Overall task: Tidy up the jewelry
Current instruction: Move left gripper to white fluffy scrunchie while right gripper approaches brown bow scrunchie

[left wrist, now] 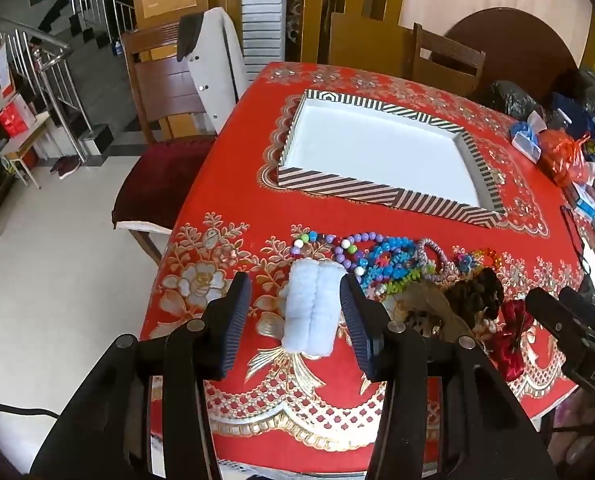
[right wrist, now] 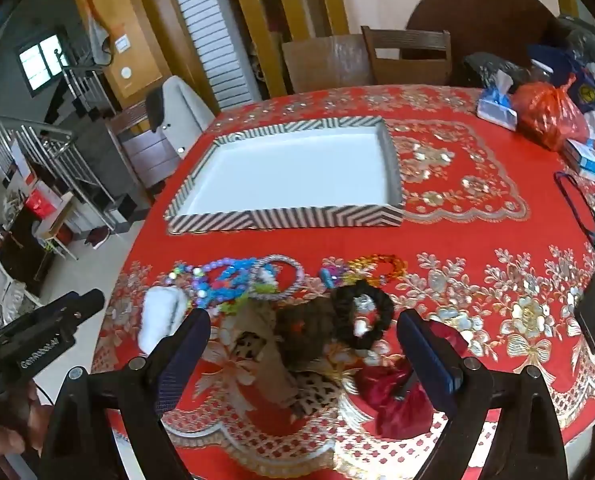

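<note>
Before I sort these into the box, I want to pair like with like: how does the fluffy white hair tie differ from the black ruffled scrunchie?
The fluffy white hair tie is pale and plush, flattened into a closed oblong; the black ruffled scrunchie is dark, crinkled and lies as an open ring. The white one sits alone at the left end of the row, between the open left gripper fingers; the black one rests against the brown accessories. Both lie on the red tablecloth, outside the striped box.

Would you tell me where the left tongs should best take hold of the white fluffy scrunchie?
Probably across the middle of the white fluffy scrunchie, coming down from above. It lies flat as a long soft roll pointing away from the left tongs, whose open fingers already flank its long sides, clear of the bead bracelets beyond.
</note>
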